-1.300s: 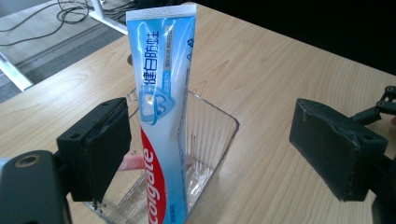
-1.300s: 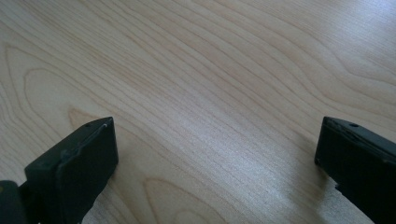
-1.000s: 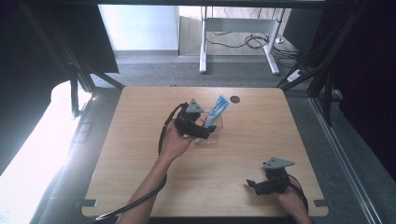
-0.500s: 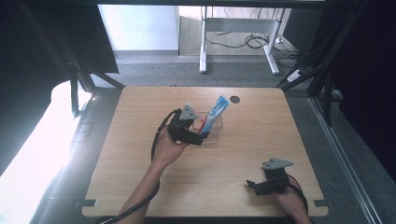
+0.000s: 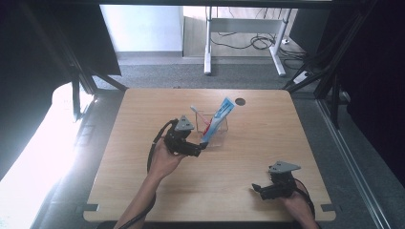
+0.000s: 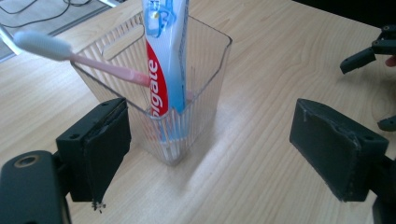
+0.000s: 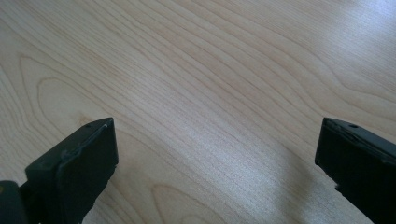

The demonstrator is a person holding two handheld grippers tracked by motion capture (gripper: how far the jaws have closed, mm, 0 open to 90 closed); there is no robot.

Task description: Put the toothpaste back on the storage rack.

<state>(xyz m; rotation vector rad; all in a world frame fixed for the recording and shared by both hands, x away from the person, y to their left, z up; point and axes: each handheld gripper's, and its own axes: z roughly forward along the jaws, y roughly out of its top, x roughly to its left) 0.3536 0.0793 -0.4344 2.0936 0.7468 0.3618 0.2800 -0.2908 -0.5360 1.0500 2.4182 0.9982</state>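
Two pairs of tongs are on my desk (image 5: 143, 191), a pale wooden top with bare grain running under both. Largest of the things ahead of my left tongs (image 6: 210, 144) is the clear ribbed holder (image 6: 196, 93), standing upright between the two black jaws but a little beyond them, touching neither as far as I can tell. Those jaws are spread wide, with nothing between them but air and the holder's near corner. From the high view my left tongs (image 5: 193, 149) sit just beside the holder (image 5: 219, 136), on its near side.

Inside the holder, the toothpaste tube (image 6: 166, 56) leans up and out past the rim, straight ahead of my left tongs. The pink toothbrush (image 6: 84, 58) is smaller and slants away to the left jaw's side, its white head well clear of the rim.

My right tongs (image 7: 215, 163) are also spread and empty, hanging over bare wood; in the high view they (image 5: 267, 188) lie well apart from the holder, towards the desk's near edge.

I judge both items are already in, so this is the release step with my left tongs just off the holder. Next I would draw them straight back, keeping the jaws wide so neither clips the holder's wall and tips it.
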